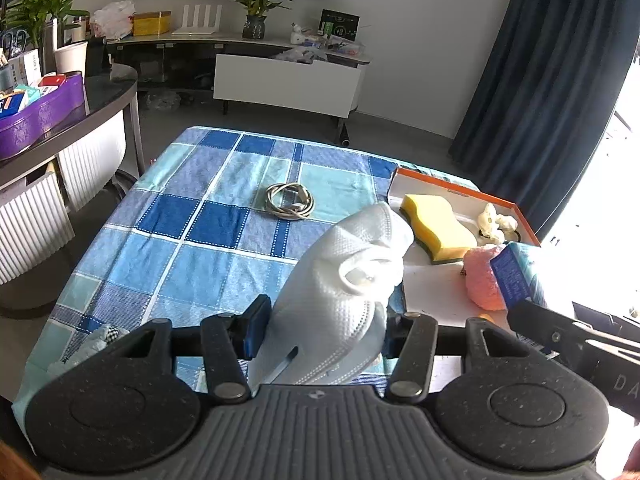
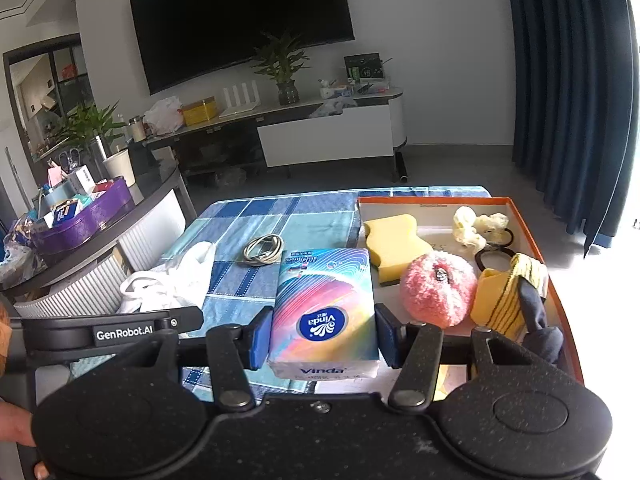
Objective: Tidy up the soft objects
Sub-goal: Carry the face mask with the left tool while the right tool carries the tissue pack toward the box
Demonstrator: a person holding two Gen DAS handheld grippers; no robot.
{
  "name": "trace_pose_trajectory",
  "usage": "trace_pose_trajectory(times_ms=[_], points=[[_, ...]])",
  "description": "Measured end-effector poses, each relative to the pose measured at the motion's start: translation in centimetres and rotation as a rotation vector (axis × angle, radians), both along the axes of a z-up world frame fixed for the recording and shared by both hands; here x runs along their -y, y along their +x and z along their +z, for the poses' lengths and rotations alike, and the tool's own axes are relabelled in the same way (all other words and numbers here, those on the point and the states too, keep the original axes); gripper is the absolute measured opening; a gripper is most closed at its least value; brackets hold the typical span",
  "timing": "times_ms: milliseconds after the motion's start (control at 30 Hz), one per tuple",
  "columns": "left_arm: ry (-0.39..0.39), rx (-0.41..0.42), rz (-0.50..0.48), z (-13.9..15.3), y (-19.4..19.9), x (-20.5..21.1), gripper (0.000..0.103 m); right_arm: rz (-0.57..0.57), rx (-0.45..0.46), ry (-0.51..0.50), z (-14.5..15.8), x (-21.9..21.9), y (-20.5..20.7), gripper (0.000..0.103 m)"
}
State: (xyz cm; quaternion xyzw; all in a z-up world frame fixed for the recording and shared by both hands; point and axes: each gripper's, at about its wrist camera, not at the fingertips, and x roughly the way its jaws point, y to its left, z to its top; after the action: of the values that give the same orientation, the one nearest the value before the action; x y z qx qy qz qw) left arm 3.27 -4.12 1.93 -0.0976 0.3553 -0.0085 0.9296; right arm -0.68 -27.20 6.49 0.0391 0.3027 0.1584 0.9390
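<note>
Left wrist view: the left gripper point(image 1: 322, 332) is clamped on a white valved face mask point(image 1: 344, 300), its blue pads pressing the mask's lower folds while the mask rises upright above the fingers, valve facing the camera. The landmark here is the orange-rimmed tray point(image 1: 416, 178) at the right side of the blue checked tablecloth point(image 1: 200, 216). The mask is held just left of the tray's near-left edge. Inside the tray lie a yellow sponge point(image 1: 438, 226) toward its far-left corner, a cream scrunchie point(image 1: 496, 222) to the sponge's right, and a pink fluffy ball point(image 1: 482, 278) nearer the camera. A tissue pack point(image 1: 516, 276) hangs over the tray's near-right part, touching or just beside the pink ball. A coiled cable point(image 1: 290, 202) lies on the cloth well left of the tray.

Right wrist view: the right gripper point(image 2: 323, 338) grips the Vinda tissue pack point(image 2: 324, 312) by its two long sides, held just left of the orange-rimmed tray point(image 2: 532, 236). In the tray sit the yellow sponge point(image 2: 394, 246) at far left, the cream scrunchie point(image 2: 476, 226) at the far side, a black hair tie point(image 2: 494, 258) beside it, the pink fluffy ball point(image 2: 436, 290) in the middle, and a yellow striped plush point(image 2: 508, 298) against the right rim. The coiled cable point(image 2: 264, 250) and the white mask point(image 2: 172, 280) are left of the tray, the mask farther away. A fingertip point(image 2: 40, 470) shows at the lower left edge.
</note>
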Motion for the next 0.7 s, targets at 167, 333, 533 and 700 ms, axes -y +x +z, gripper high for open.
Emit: trace_pose_trajectory(times_ms=[167, 333, 533, 700], points=[[-0.001, 0.002, -0.008, 0.0, -0.1, 0.4, 0.053, -0.011, 0.003, 0.005, -0.1, 0.7, -0.3, 0.064], [0.001, 0.006, -0.014, 0.1, -0.3, 0.7, 0.053, -0.020, 0.010, 0.012, 0.1, 1.0, -0.6, 0.064], [0.004, 0.005, -0.022, 0.1, -0.3, 1.2, 0.053, -0.024, 0.011, 0.017, 0.0, 1.3, -0.8, 0.064], [0.007, 0.004, -0.032, 0.1, -0.3, 1.6, 0.053, -0.033, 0.014, 0.017, 0.1, 1.7, -0.8, 0.064]])
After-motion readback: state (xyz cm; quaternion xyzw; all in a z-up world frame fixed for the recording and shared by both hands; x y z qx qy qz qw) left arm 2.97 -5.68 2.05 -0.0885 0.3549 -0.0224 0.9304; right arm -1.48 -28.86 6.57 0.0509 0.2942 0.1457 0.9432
